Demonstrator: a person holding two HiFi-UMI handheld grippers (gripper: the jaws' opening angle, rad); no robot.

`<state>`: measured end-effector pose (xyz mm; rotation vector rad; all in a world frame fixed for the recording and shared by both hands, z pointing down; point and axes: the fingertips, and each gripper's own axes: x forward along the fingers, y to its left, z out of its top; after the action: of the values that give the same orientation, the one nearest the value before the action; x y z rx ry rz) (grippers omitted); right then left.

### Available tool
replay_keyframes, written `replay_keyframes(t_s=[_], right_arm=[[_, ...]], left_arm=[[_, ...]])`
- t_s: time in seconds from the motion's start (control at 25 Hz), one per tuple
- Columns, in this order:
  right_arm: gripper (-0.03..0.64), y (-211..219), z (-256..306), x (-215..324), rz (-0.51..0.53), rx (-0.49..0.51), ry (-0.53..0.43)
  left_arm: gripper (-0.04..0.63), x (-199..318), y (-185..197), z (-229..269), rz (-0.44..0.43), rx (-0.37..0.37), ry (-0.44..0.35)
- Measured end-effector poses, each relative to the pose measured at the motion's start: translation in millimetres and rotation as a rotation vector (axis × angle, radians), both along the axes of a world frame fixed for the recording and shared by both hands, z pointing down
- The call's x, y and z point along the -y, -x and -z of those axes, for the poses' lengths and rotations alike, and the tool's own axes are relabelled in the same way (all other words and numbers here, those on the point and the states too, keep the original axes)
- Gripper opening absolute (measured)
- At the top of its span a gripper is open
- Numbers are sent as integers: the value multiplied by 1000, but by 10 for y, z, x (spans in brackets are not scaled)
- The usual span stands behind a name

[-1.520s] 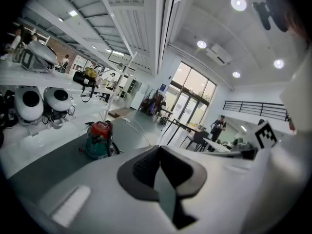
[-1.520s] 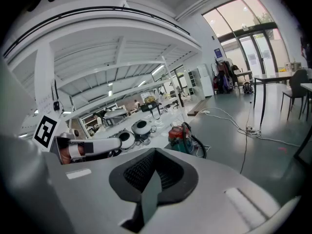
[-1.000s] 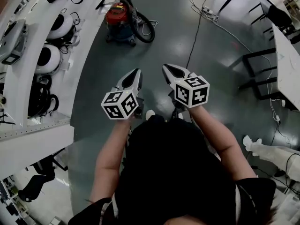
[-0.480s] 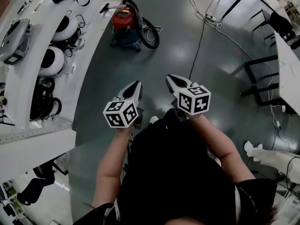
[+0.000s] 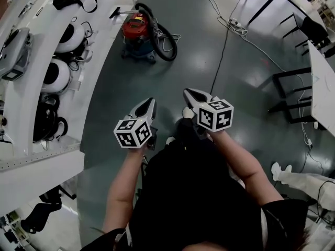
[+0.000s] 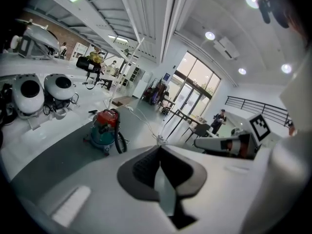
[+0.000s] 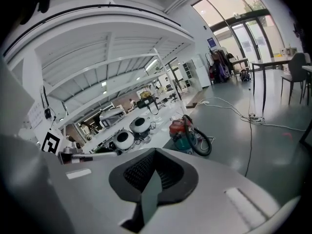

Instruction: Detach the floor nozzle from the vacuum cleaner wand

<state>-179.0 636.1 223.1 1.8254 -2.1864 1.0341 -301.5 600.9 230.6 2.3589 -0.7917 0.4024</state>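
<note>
The vacuum cleaner (image 5: pixel 137 31), with a red lid, a teal body and a black hose, stands on the grey floor far ahead of both grippers. It also shows as the vacuum cleaner (image 6: pixel 104 130) and the vacuum cleaner (image 7: pixel 184 133) in the gripper views. A black floor nozzle (image 5: pixel 115 10) on a thin wand lies just beyond it to the left. My left gripper (image 5: pixel 150 102) and right gripper (image 5: pixel 187 93) hang side by side in the air in front of me. Both are shut with nothing in them, and both are far from the vacuum.
White curved benches (image 5: pixel 31 88) run along the left and carry round white devices (image 5: pixel 55 72). A black cable (image 5: pixel 220 41) crosses the floor ahead. Dark-framed tables and chairs (image 5: pixel 293 77) stand at the right. Another person's white shoe (image 5: pixel 280 161) is at the lower right.
Both grippers have sunk a little and come slightly nearer to my body in the head view. Their jaws stay shut. The vacuum cleaner has not moved.
</note>
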Motion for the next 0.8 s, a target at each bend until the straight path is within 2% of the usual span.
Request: replay_keyframes(t_s=[0.36, 0.8], right_arm=[[-2, -682, -64, 657, 31, 3, 31], [-3, -1267, -195, 1286, 108, 37, 60]], left_arm=[[11, 785, -599, 30, 49, 22, -3], [11, 1349, -1213, 23, 111, 50, 4]])
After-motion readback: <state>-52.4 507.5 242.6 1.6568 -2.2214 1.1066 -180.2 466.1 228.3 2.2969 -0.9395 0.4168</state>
